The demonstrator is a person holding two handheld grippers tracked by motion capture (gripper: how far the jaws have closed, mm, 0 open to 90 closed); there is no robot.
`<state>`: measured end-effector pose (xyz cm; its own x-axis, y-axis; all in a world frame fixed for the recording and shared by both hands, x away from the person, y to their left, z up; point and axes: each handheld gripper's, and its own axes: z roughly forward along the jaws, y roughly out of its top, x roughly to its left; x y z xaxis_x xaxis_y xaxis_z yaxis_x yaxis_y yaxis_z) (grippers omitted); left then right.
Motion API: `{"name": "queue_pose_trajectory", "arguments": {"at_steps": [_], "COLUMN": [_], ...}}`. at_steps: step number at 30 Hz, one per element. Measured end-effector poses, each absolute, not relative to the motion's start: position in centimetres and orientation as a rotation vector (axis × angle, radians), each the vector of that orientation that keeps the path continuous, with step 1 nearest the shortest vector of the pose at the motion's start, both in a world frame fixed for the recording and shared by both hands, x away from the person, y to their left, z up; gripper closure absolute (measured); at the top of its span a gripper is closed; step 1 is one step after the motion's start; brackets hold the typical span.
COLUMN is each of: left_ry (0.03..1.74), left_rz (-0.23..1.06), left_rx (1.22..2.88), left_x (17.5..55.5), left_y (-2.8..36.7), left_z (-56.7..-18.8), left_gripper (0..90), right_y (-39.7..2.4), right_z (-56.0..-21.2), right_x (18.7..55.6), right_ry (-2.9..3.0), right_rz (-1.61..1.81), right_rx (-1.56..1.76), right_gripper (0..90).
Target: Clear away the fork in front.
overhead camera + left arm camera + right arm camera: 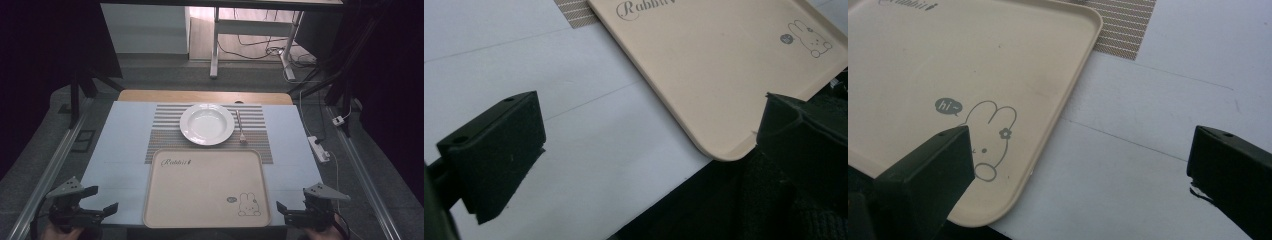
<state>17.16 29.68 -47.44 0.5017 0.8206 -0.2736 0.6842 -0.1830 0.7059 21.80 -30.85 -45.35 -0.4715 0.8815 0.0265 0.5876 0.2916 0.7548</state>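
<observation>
A beige tray (200,195) with a rabbit drawing lies at the table's near edge, with nothing on it. Behind it a white plate (207,123) rests on a striped placemat (165,134), and a spoon (240,128) lies to the plate's right. My left gripper (102,200) hovers open at the near left, beside the tray's (704,65) left corner. At the near right my right gripper (285,212) is open, next to the tray's (948,60) rabbit corner. Nothing sits between either pair of jaws.
A pale sheet (120,145) covers the wooden table. Metal rails (55,165) run along both sides. A power strip (319,148) and cables lie on the floor to the right, and desk legs (215,45) stand beyond the table.
</observation>
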Motion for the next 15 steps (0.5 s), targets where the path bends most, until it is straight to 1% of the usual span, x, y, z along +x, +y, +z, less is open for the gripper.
{"name": "queue_pose_trajectory", "arguments": {"at_steps": [5, 15], "left_ry": [1.264, 1.245], "left_rz": [0.200, 0.205], "left_rx": [1.938, 2.011], "left_x": [17.42, 17.61], "left_y": [29.61, 28.92], "left_z": [-47.54, -47.57], "left_gripper": [0.0, 0.3], "right_y": [-31.07, -30.99], "right_z": [-45.28, -45.35], "right_x": [21.73, 21.91], "right_ry": [2.166, 2.193], "right_rz": [1.039, 1.033], "right_rx": [1.331, 1.333], "right_gripper": [0.0, 0.0]}}
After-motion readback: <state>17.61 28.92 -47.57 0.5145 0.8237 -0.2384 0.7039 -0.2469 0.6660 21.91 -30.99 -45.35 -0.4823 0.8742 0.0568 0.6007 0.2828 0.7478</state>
